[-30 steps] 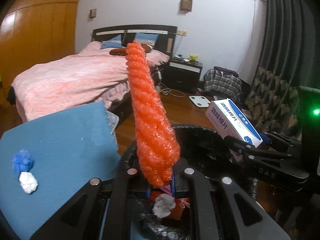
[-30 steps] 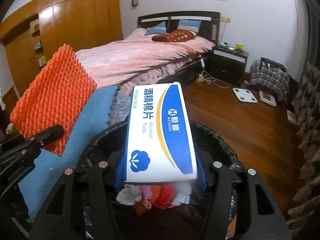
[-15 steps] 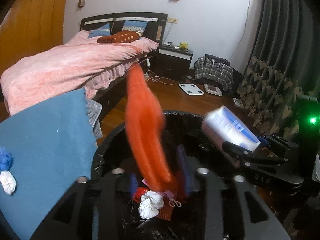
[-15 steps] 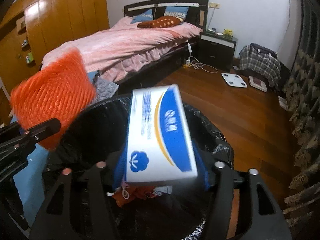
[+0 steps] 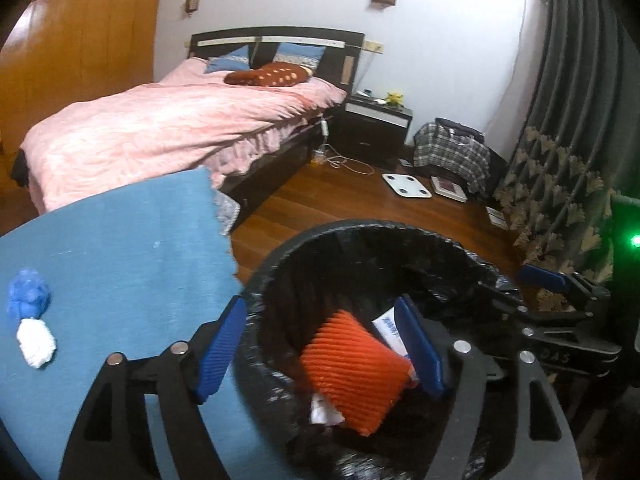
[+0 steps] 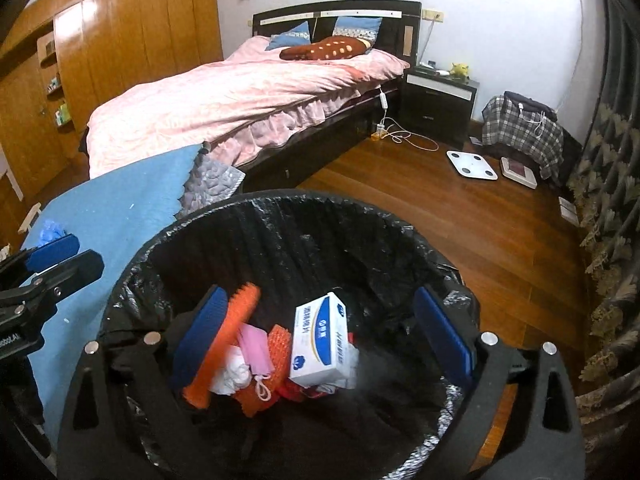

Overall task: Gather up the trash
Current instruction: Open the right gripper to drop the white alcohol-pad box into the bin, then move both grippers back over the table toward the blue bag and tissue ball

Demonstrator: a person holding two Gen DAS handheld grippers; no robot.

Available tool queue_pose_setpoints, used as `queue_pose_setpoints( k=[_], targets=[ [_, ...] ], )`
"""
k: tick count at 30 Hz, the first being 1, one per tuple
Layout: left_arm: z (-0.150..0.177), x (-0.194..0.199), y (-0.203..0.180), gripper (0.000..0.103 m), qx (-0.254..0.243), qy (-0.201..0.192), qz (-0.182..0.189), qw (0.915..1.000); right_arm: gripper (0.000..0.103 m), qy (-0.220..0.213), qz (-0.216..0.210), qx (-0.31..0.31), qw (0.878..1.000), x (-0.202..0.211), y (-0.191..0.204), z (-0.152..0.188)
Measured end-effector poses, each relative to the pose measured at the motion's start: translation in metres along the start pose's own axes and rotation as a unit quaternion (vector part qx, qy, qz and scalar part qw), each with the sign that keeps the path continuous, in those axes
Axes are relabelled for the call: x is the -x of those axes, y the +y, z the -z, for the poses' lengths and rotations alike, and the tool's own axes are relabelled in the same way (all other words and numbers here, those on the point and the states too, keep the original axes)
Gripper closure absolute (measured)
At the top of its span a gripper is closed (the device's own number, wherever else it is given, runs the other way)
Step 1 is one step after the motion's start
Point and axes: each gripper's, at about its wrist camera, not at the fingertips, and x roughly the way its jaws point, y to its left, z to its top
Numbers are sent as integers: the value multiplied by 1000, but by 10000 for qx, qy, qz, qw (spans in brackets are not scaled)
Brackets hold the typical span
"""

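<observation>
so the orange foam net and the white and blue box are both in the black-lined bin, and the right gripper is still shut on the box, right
Not quite. The right gripper is open, its jaws just opened wide; the right wrist view shows the white and blue box lying loose in the black-lined bin beside the orange foam net.

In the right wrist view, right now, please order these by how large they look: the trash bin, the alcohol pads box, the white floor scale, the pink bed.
1. Trash bin, though it is nearest the camera.
2. Pink bed.
3. Alcohol pads box.
4. White floor scale, which is farther off, so its look is unsure.
</observation>
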Motion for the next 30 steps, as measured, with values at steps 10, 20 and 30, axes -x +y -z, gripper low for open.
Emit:
queue_pose_setpoints(
  k=[10, 20, 30],
  targets=[
    [12, 34, 63, 10, 430, -320, -729, 9959, 5, -350, -269, 63, 9990, 11, 37, -10],
    [29, 73, 136, 6, 830, -542, -1492, 9838, 5, -424, -786, 527, 9946, 9, 105, -24],
    [55, 108, 209, 6, 1203, -584, -2228, 9656, 5, -360, -1430, 1043, 9836, -8, 194, -31]
  ],
)
